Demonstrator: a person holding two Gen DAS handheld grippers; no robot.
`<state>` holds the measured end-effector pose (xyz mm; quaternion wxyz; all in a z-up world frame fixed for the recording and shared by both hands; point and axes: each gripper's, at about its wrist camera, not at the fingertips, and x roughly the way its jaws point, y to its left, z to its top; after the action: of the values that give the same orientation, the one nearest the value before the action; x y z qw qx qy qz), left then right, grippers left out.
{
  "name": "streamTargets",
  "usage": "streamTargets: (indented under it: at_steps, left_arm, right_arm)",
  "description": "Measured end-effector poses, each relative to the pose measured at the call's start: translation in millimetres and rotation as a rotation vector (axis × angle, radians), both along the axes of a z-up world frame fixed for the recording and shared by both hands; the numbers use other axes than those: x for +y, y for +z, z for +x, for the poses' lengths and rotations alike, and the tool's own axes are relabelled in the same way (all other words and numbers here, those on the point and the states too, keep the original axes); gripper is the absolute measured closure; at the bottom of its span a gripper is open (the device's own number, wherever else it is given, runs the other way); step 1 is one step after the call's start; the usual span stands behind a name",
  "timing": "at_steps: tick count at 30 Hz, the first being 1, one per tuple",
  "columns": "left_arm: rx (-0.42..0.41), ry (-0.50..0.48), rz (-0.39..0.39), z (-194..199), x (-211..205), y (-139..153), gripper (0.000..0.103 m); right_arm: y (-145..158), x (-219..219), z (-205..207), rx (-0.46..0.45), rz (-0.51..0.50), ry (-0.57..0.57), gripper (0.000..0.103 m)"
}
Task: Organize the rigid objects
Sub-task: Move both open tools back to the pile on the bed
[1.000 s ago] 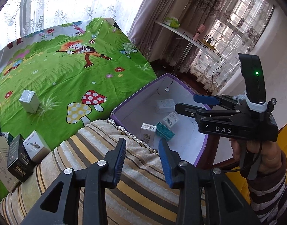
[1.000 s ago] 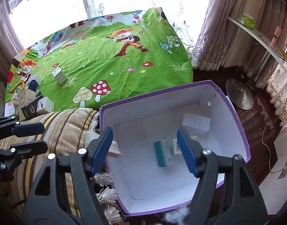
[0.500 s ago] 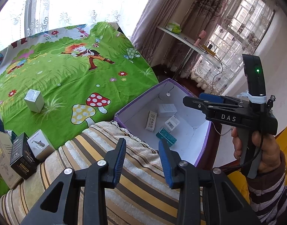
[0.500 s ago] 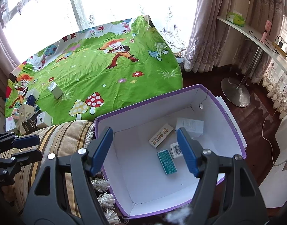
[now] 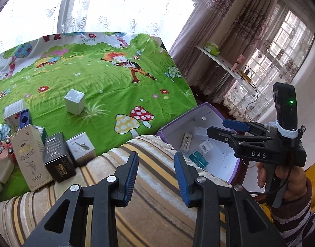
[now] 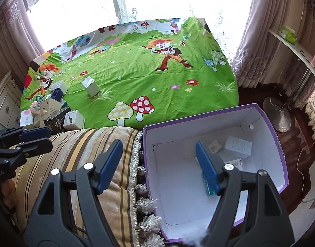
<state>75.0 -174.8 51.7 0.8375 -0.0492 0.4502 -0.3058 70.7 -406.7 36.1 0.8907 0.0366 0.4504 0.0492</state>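
Note:
A purple box with a white inside [image 6: 268,119] [image 5: 178,119] stands beside the bed and holds several small cartons, among them a white carton [image 6: 238,146] and a teal one [image 5: 198,158]. My right gripper [image 6: 159,164] is open and empty over the box's left rim; it also shows in the left wrist view [image 5: 221,127]. My left gripper [image 5: 156,177] is open and empty above a striped cushion [image 5: 149,201]. A heap of cartons [image 5: 44,154] [image 6: 52,115] lies on the green bedsheet at the left. A lone silver-white carton [image 5: 74,101] [image 6: 90,86] stands further back.
The green cartoon bedsheet [image 6: 136,78] covers the bed up to the window. A white shelf [image 5: 223,63] with small items runs along the curtains at the right. A round lamp base [image 6: 277,115] stands on the dark floor behind the box.
Both grippers have swung left, away from the box and toward the bed. A white carton that stood upright in the box a second ago now lies flat inside it.

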Motion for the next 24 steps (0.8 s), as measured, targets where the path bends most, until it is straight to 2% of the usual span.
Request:
streamTargets:
  at_steps: [15, 24]
  left_arm:
    - [0.066, 0.309, -0.079, 0.6, 134.8, -17.3, 0.065]
    - [0.103, 0.398, -0.112, -0.1, 176.1, -26.8, 0.065]
  right_arm:
    - [0.4, 56.9, 18.4, 0.028, 0.021, 0.128, 0.025]
    - [2.7, 100.9, 30.1, 0.037, -0.001, 0.226, 0.024]
